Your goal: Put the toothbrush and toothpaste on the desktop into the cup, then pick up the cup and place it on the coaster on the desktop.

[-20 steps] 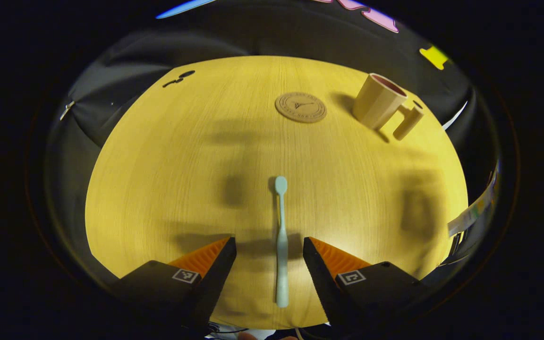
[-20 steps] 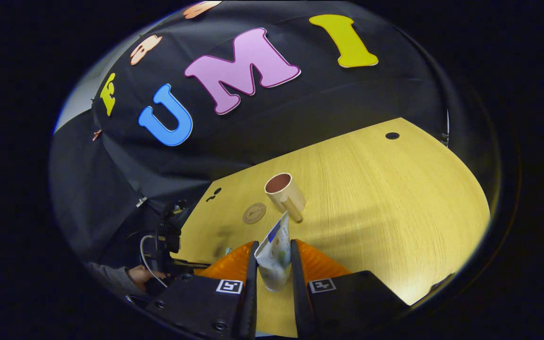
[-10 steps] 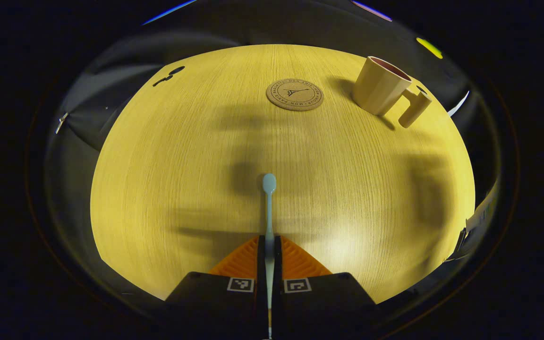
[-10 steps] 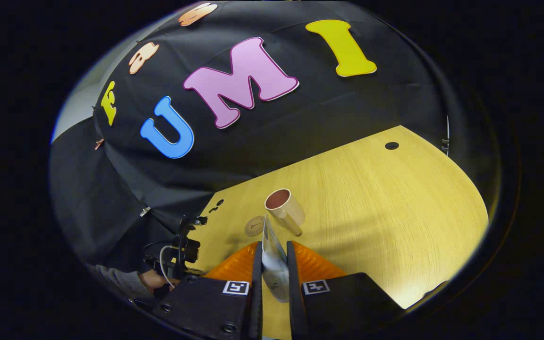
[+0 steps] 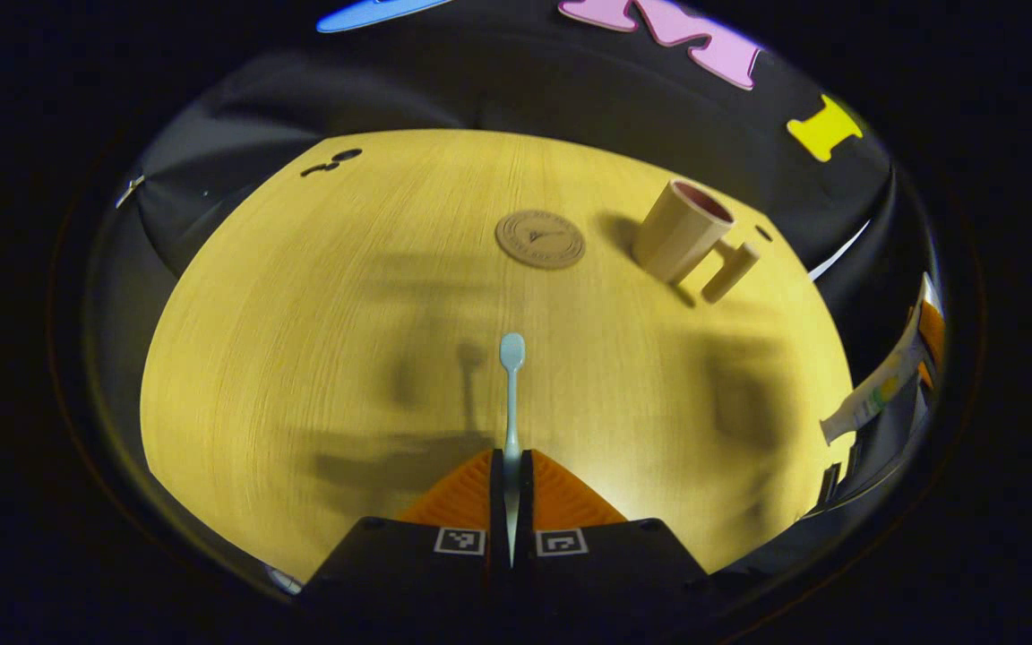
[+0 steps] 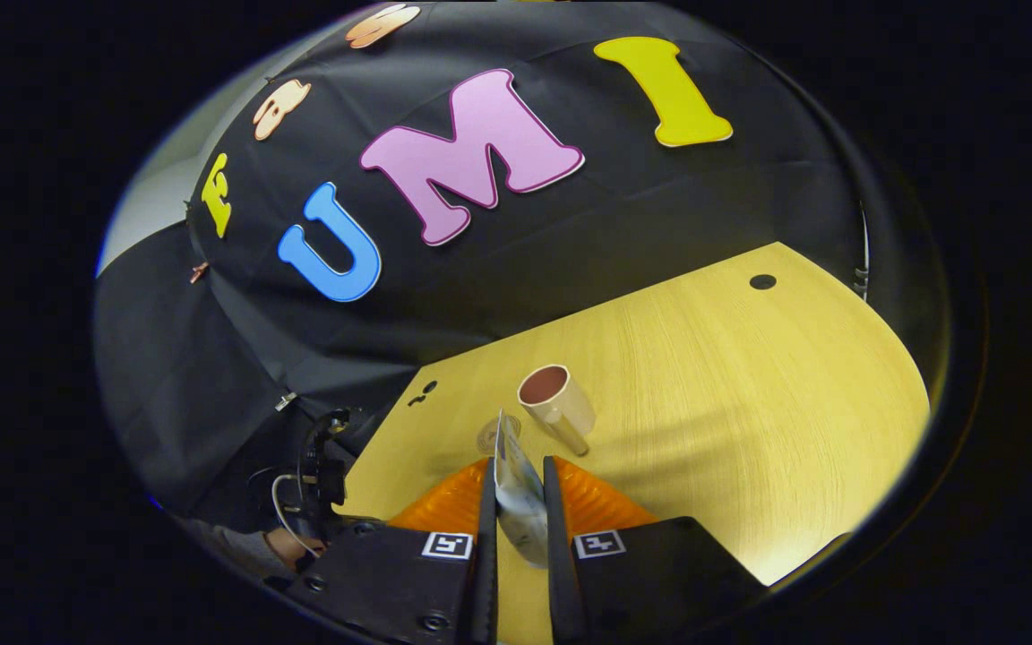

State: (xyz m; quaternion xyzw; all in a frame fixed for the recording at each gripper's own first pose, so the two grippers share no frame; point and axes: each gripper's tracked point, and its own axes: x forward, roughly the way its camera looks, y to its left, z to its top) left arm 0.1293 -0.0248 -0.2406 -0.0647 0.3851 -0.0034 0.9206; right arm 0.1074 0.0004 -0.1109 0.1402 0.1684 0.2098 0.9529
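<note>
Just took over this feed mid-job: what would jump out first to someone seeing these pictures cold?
Each pair of tongs already holds something: the left tongs are shut on the pale blue toothbrush, head pointing forward over the desktop, and the right tongs are shut on the toothpaste tube. Beyond them the beige cup stands empty beside the round cork coaster, not on it.

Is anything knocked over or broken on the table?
Nothing stands out. The beige handled cup stands upright and empty beside the round cork coaster on the yellow wooden table. The left gripper holds the pale blue toothbrush, and the right gripper holds the white toothpaste tube. No spills or damage show.
</note>
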